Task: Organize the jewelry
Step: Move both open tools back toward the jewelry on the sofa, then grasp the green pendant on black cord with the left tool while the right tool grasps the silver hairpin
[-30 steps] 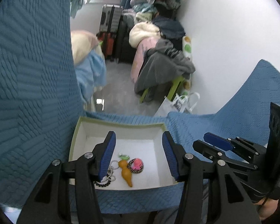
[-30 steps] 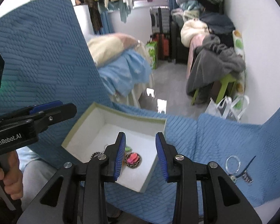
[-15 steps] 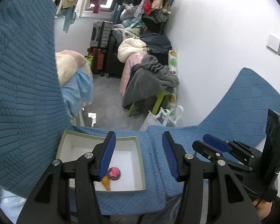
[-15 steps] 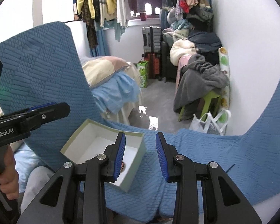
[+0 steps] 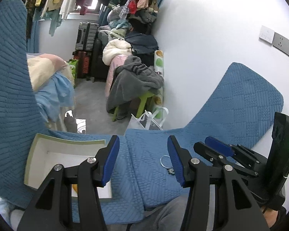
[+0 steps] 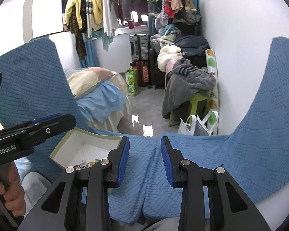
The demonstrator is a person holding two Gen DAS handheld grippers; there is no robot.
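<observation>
A white box with a green rim (image 5: 33,150) sits on the blue quilted cover, low on the left in the left wrist view; an orange charm (image 5: 74,187) shows inside it behind my finger. The right wrist view shows the same box (image 6: 75,134) with several small trinkets (image 6: 84,163) in it. A silver ring with a small charm (image 5: 164,160) lies on the quilt beside the right finger of my left gripper (image 5: 142,161). That gripper hangs above the quilt, open and empty. My right gripper (image 6: 144,161) is open too, with nothing between its pads.
The blue quilted cover (image 6: 250,154) spreads under both grippers and rises on either side. Beyond its edge are grey floor, a bed with pillows (image 6: 90,80), a green stool draped in grey clothes (image 6: 188,80), suitcases (image 6: 139,46) and a white bag (image 5: 148,121).
Both grippers have drawn back and up from the box, which has slid to the lower left of each view. The ring on the quilt has come into the left wrist view.
</observation>
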